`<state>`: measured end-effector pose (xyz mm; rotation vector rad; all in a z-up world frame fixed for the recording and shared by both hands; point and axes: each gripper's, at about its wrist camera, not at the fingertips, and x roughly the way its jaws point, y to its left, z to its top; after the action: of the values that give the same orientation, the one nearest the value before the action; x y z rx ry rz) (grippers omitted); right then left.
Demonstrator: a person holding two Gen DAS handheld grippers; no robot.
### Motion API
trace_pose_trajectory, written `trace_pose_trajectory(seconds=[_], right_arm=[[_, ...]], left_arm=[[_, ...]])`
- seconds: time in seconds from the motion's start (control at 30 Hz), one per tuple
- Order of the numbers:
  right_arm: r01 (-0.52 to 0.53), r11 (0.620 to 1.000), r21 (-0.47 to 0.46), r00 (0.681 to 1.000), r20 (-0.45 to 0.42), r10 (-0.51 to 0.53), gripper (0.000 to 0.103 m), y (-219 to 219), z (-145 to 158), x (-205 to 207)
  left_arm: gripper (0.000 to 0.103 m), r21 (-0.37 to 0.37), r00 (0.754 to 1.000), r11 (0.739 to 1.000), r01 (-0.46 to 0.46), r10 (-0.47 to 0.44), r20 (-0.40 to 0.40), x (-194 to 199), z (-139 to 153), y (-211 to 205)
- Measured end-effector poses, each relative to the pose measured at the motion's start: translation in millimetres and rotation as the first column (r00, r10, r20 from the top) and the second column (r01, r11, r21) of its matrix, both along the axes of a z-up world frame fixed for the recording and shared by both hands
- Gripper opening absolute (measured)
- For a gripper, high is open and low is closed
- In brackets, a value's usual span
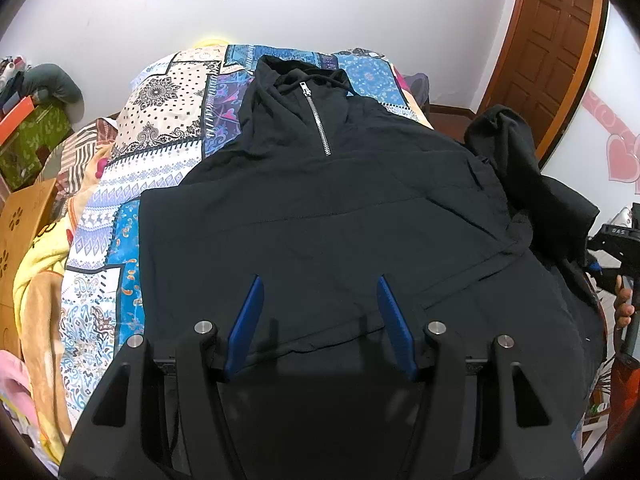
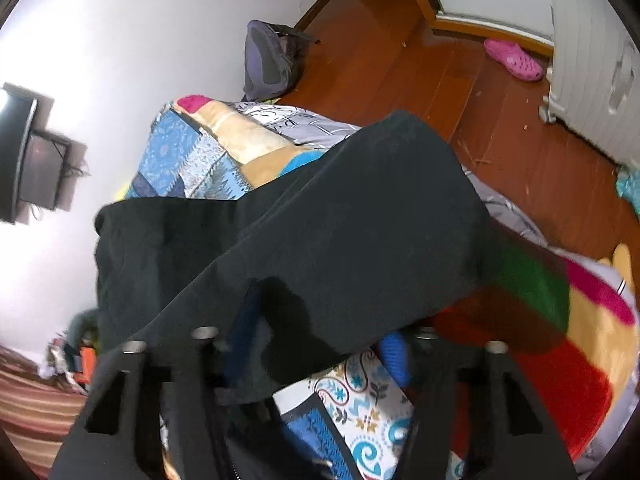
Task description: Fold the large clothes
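A black hooded pullover with a silver half zip lies front up on the patterned bedspread. My left gripper is open and empty, hovering over the pullover's lower hem. The pullover's right sleeve is lifted off the bed at the right. In the right wrist view that black sleeve drapes over my right gripper. Its blue fingers are mostly covered by cloth, so the grip is hidden.
A wooden door stands at the back right. Boxes and clutter sit left of the bed. In the right wrist view a pink clog and a grey backpack lie on the wooden floor, with a striped blanket at the right.
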<state>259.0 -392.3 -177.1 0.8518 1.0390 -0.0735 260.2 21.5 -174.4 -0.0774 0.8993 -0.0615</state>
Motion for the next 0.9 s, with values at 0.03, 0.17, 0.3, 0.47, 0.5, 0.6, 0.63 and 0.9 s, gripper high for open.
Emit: trace_pose_trajectory(seconds=[0.03,0.17,0.3,0.47,0.5,0.6,0.63,0.9], right_arm=[[-0.005,1.0,-0.011,1.0,0.003,0.005,0.018,2,2,1],[-0.014,0.996,-0.089,0.998,0.056,0.019,0.008,8,21,3],[-0.045,0.986,-0.159,0.987,0.143,0.068,0.006,20,54,6],[-0.096,0.966,-0.238,0.956,0.248,0.156,0.005,45,98,11],[-0.105,0.961,-0.256,0.947,0.271,0.175,0.005,52,108,11],[-0.143,0.945,-0.294,0.912,0.333,0.241,0.005,74,133,12],[-0.155,0.941,-0.3,0.902,0.345,0.259,0.005,81,138,13],[-0.318,0.876,-0.363,0.789,0.411,0.457,0.005,157,171,19]], left_arm=[[0.058,0.001,1.0,1.0,0.0,0.0,0.001,0,0,0],[0.058,0.011,1.0,1.0,0.002,-0.002,0.012,-1,4,-1],[0.058,0.026,1.0,1.0,0.003,-0.003,0.028,-4,8,-2],[0.058,0.021,0.999,1.0,0.0,-0.001,0.043,-8,11,0],[0.058,0.02,0.999,1.0,-0.001,0.0,0.045,-8,11,1],[0.058,0.022,0.998,1.0,-0.008,0.007,0.056,-10,13,5],[0.058,0.021,0.998,1.0,-0.011,0.009,0.058,-11,13,6],[0.058,-0.002,0.996,0.999,-0.042,0.042,0.074,-18,16,24]])
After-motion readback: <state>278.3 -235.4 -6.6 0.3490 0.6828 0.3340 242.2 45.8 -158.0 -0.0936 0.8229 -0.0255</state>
